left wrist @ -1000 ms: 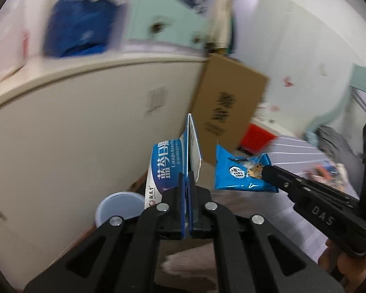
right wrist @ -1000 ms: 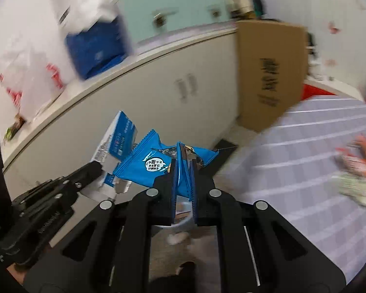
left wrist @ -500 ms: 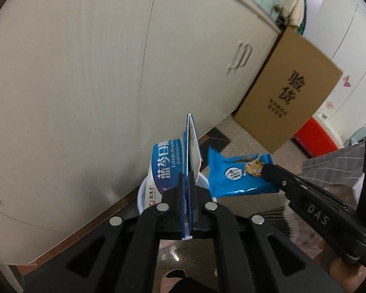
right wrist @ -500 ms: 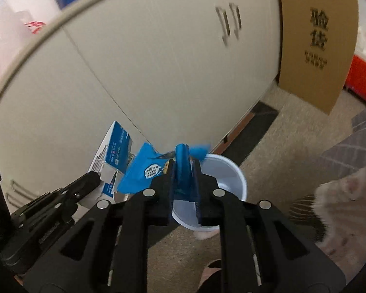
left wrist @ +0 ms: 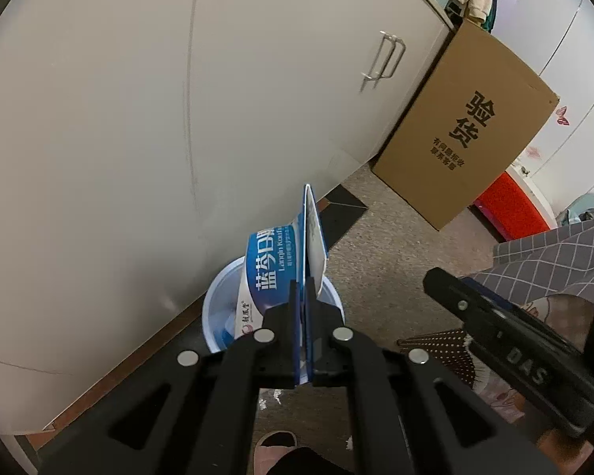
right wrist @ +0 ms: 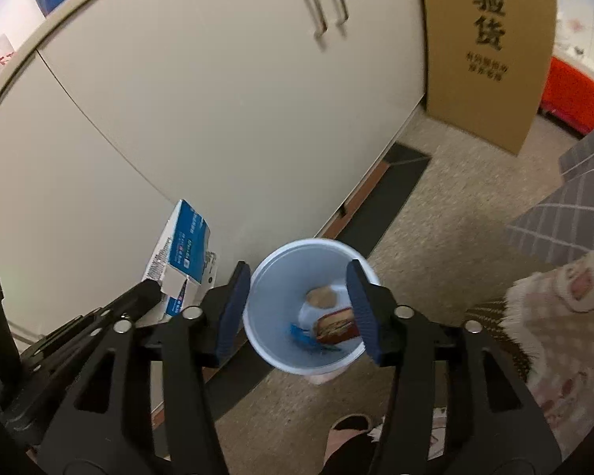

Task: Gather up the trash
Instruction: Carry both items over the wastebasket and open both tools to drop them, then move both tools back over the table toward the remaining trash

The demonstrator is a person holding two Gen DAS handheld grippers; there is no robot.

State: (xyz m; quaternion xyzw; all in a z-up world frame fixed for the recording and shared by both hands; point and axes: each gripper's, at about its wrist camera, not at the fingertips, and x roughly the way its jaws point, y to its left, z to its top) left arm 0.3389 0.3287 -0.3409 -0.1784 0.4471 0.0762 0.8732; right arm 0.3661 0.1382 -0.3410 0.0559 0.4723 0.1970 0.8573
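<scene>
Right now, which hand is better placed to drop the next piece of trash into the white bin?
Left. The left gripper is shut on the blue carton above the white bin. The right gripper is opening with nothing between its fingers.

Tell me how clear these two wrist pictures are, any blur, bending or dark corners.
Left wrist view: the milk carton and cardboard box print read sharp; the fisheye bows the cabinet seams, and the corners go black. Right wrist view: the cabinet handles smear slightly, the trash bin rim is fairly crisp, and the lighting is dim and even without glare.
</scene>
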